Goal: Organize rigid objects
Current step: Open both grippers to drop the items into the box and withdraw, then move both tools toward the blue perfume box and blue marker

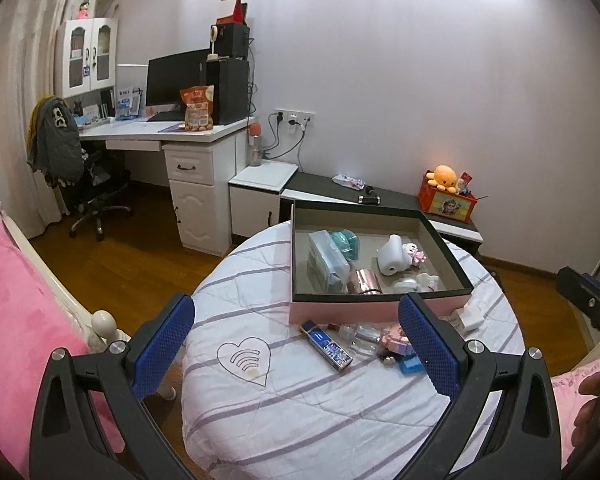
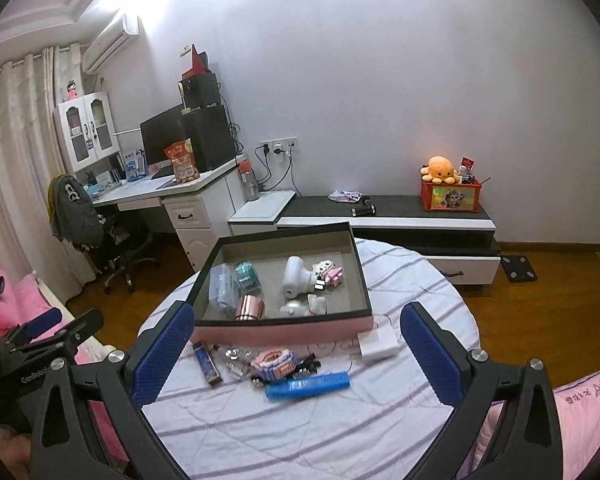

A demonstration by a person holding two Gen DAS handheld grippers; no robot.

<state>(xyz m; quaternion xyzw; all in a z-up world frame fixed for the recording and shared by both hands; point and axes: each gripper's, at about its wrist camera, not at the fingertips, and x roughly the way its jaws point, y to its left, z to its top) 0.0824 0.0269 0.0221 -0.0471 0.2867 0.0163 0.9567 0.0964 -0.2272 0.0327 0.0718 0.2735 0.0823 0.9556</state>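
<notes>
Left wrist view: the left hand-held gripper sat nearest the lens, blue pads spread wide, nothing between them. Just beyond, on the quilt-covered round tabletop, lay the blue-and-gold bar, long axis running from far-left to near-right, almost centred between the fingers. A clear glass bottle and a pink block figure lay to its right, partly hidden by the right pad. The pink tray stood behind them, already holding several items.

Right wrist view: the right hand-held gripper was equally wide open and empty. A blue tube lay closest to it, long axis nearly crosswise to the fingers. The white box by the tray's near corner showed whole here; the left view caught only its edge. The tube was mostly hidden in the left view.

Judgement: the right gripper was nearer the tube, the left nearer the bar.
</notes>
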